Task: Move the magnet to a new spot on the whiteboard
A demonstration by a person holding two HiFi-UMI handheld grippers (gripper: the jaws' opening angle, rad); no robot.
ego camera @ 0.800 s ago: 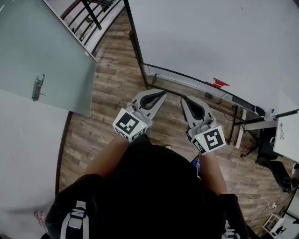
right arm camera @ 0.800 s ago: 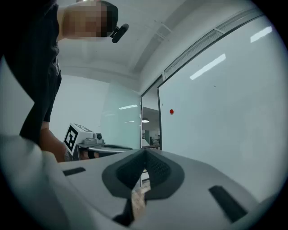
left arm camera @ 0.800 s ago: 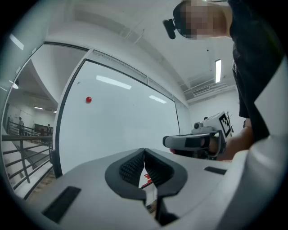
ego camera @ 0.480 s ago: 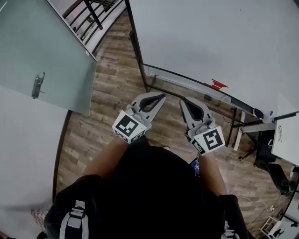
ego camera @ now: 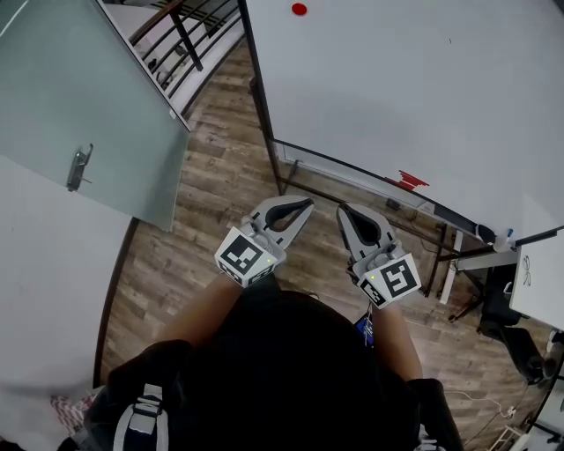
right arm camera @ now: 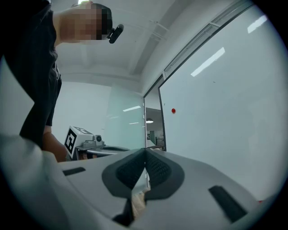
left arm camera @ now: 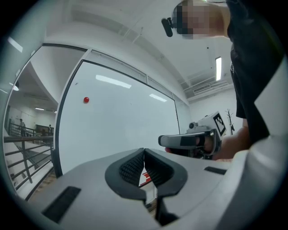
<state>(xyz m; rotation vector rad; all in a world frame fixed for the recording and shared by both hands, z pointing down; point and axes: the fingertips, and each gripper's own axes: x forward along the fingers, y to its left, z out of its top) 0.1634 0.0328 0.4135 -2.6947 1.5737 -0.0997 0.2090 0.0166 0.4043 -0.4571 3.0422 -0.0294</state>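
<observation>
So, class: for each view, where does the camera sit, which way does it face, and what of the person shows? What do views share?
Head view: on the person's head, looking steeply down at floor and whiteboard; shows torso, forearms, left gripper and right gripper, both shut.
Left gripper view: on the left gripper, looking along its shut jaws at the whiteboard; shows right gripper, torso.
Right gripper view: on the right gripper, facing whiteboard and glass door; shows left gripper, torso.
Shared: red magnet on the whiteboard, in all three.
</observation>
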